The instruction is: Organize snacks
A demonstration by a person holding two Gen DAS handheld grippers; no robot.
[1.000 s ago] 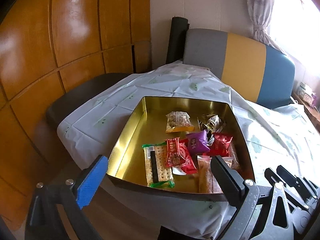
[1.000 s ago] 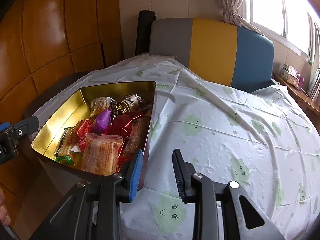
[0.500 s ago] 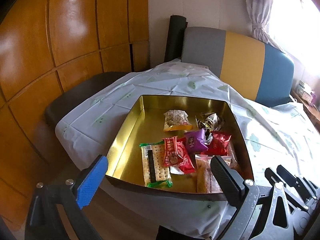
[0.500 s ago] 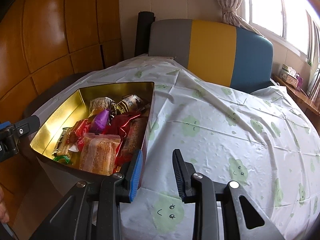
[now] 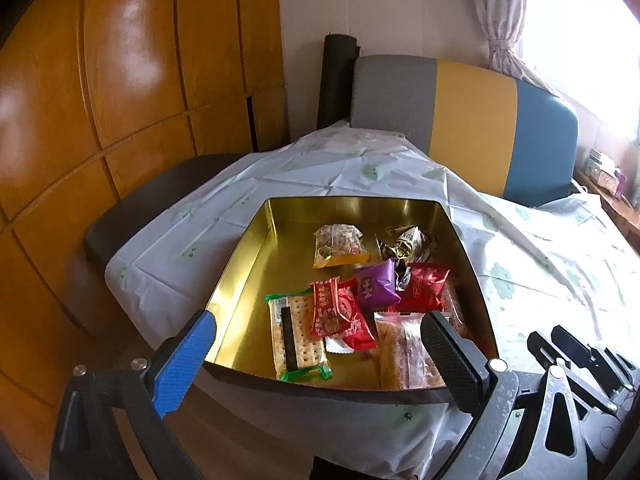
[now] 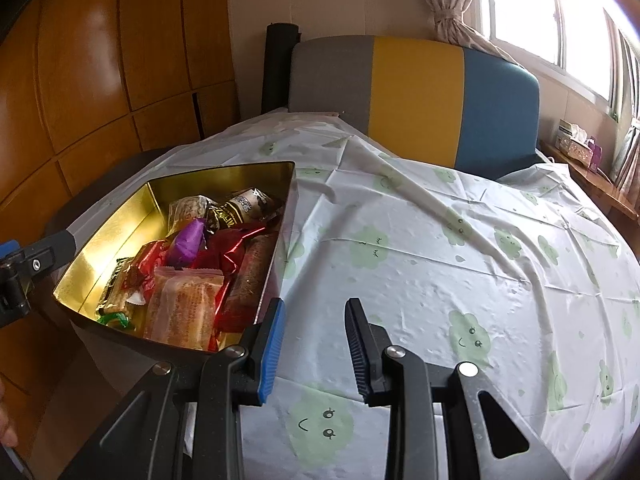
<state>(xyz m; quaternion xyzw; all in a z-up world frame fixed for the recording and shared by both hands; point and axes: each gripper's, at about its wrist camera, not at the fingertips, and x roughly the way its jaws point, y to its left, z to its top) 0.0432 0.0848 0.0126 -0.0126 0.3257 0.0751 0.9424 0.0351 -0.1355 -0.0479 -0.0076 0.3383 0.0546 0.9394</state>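
Note:
A gold tin sits on the table's left corner and holds several wrapped snacks. Among them are a cracker packet, a red packet, a purple packet and a yellow-edged packet. My left gripper hangs open and wide just before the tin's near wall, holding nothing. In the right wrist view the tin lies to the left, an orange cake packet nearest. My right gripper is open by a narrow gap above the bare cloth, right of the tin's near corner.
A white tablecloth with green cloud faces covers the table. Behind it stands a grey, yellow and blue sofa back, with a black roll upright beside it. Orange wood panelling fills the left. A dark seat sits beyond the table's left edge.

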